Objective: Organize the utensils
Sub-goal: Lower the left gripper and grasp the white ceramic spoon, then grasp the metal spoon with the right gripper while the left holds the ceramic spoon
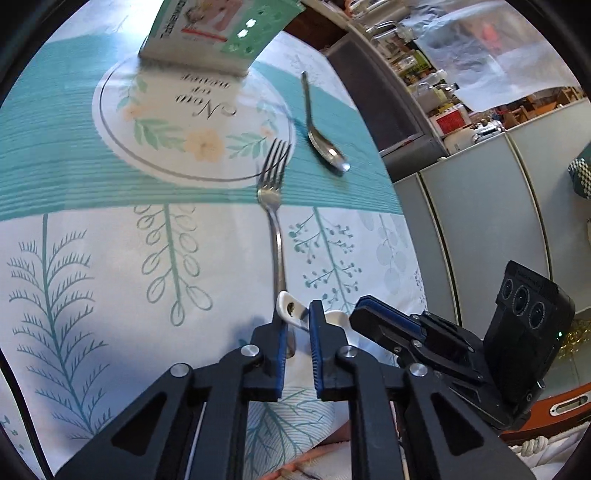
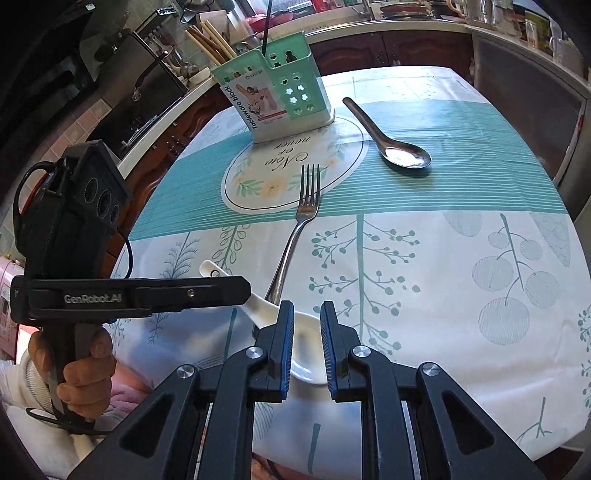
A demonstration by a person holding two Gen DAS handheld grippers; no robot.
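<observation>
A white ceramic spoon (image 2: 306, 332) lies at the table's near edge; its handle (image 1: 286, 304) sits between the jaws of my left gripper (image 1: 297, 314), which are narrowly open around it. My right gripper (image 2: 307, 314) is open, its jaws either side of the spoon's bowl. A metal fork (image 2: 301, 229) lies just beyond, tines pointing away, also in the left wrist view (image 1: 275, 206). A metal spoon (image 2: 391, 136) lies farther right, also in the left wrist view (image 1: 321, 129). A green utensil holder (image 2: 273, 92) stands at the back, also in the left wrist view (image 1: 218, 29).
The table carries a teal and white leaf-print cloth (image 2: 443, 258). Kitchen counters (image 2: 406, 22) with jars and pans run behind the table. Grey cabinets (image 1: 480, 203) stand to the right of the table.
</observation>
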